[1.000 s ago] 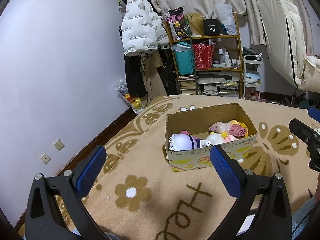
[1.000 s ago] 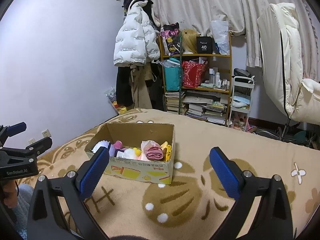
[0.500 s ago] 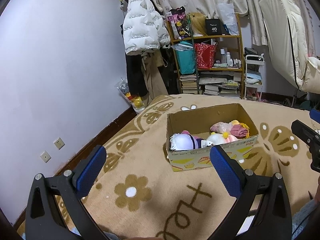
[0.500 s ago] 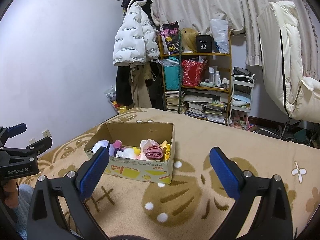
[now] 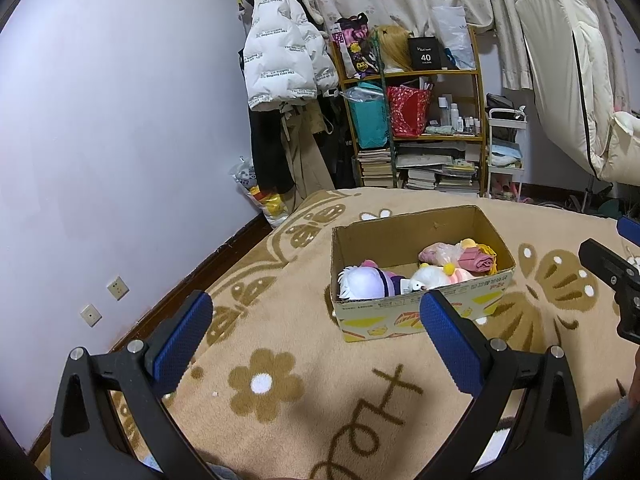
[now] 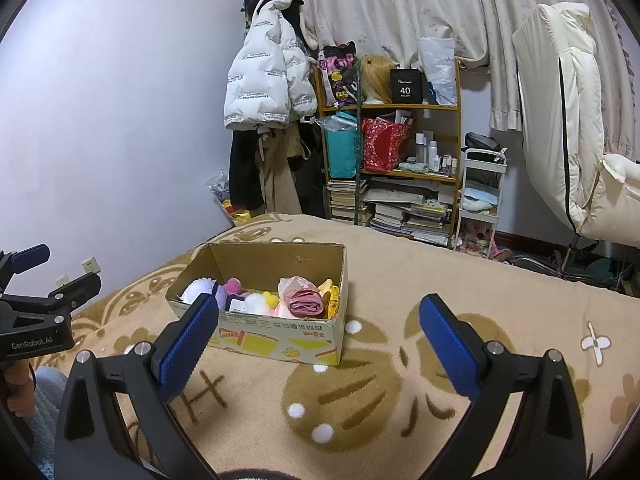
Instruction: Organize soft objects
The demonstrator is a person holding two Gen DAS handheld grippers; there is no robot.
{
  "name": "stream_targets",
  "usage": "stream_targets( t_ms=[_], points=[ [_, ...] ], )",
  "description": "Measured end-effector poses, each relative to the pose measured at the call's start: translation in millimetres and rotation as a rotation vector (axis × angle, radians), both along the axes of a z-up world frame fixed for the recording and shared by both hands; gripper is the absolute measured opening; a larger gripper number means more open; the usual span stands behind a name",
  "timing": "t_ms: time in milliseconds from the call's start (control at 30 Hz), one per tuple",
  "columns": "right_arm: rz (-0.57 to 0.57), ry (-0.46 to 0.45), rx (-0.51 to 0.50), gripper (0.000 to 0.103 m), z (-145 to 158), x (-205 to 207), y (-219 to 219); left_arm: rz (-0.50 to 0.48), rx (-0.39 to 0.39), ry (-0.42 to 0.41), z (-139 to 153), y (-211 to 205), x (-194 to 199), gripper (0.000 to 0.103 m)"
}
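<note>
An open cardboard box (image 5: pixel 404 232) stands on the tan flower-patterned blanket (image 5: pixel 280 344); it also shows in the right wrist view (image 6: pixel 280 332). Inside lie several soft toys: a white and purple plush (image 5: pixel 366 282), a white plush (image 5: pixel 430 276) and a pink rolled cloth (image 5: pixel 474 260), which also shows in the right wrist view (image 6: pixel 306 304). My left gripper (image 5: pixel 316 340) is open and empty, held above the blanket short of the box. My right gripper (image 6: pixel 318 338) is open and empty, also short of the box.
A purple wall (image 5: pixel 120 120) runs along the left. A white puffer jacket (image 5: pixel 280 64) hangs beside a wooden shelf (image 5: pixel 420 120) full of books and bags. A white chair (image 6: pixel 568 128) stands at the right.
Both views have shifted only slightly. The box and toys have not moved, and both grippers stay open.
</note>
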State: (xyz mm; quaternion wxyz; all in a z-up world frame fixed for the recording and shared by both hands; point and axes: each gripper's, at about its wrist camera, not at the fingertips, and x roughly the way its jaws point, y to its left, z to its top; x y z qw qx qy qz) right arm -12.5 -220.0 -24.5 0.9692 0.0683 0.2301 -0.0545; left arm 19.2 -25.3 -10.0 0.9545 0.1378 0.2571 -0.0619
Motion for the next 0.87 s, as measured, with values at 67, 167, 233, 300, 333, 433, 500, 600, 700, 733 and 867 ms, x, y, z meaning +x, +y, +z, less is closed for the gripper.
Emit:
stream_targets(
  t_ms=[67,167,233,300,333,433,500,600,700,733,867],
  points=[
    [-0.002,0.000,-0.002,0.103,-0.8,0.0,0.5,0.000,0.002,0.000,-0.7,-0.4,0.1,0.102],
    [-0.001,0.001,-0.001,0.103,0.1,0.1,0.3,0.001,0.004,-0.002,-0.4,-0.5,0.4,0.102],
    [-0.003,0.003,-0.001,0.103,-0.3,0.2,0.5,0.001,0.003,-0.001,-1.0,-1.5,-1.6,0.102],
    [-0.003,0.002,0.000,0.103,-1.1,-0.3,0.0,0.001,0.003,-0.001,-1.4,-1.8,-1.7,0.102],
    [-0.004,0.002,0.000,0.103,-1.0,-0.2,-0.1,0.002,0.004,-0.001,-1.0,-1.6,-1.6,0.102],
    [-0.002,0.003,0.000,0.103,-0.9,-0.2,-0.5,0.001,0.004,0.000,-0.9,-1.5,-1.5,0.102],
    [-0.002,0.004,-0.001,0.103,-1.2,-0.4,-0.4,0.001,0.003,0.000,-0.8,-1.5,-1.3,0.102],
    [-0.004,0.004,0.000,0.103,-0.5,-0.1,-0.2,0.001,0.004,0.000,-2.0,-2.2,-2.6,0.102],
    [-0.004,0.004,0.000,0.103,-0.1,-0.1,-0.5,0.002,0.005,0.000,-1.7,-2.1,-2.4,0.102],
    [-0.003,0.004,0.000,0.103,0.1,-0.1,-0.8,0.002,0.004,0.000,-1.6,-2.0,-2.4,0.102],
    [-0.003,0.005,0.000,0.103,-0.5,-0.5,-1.5,0.002,0.003,0.001,-2.2,-2.6,-2.4,0.102]
  ],
)
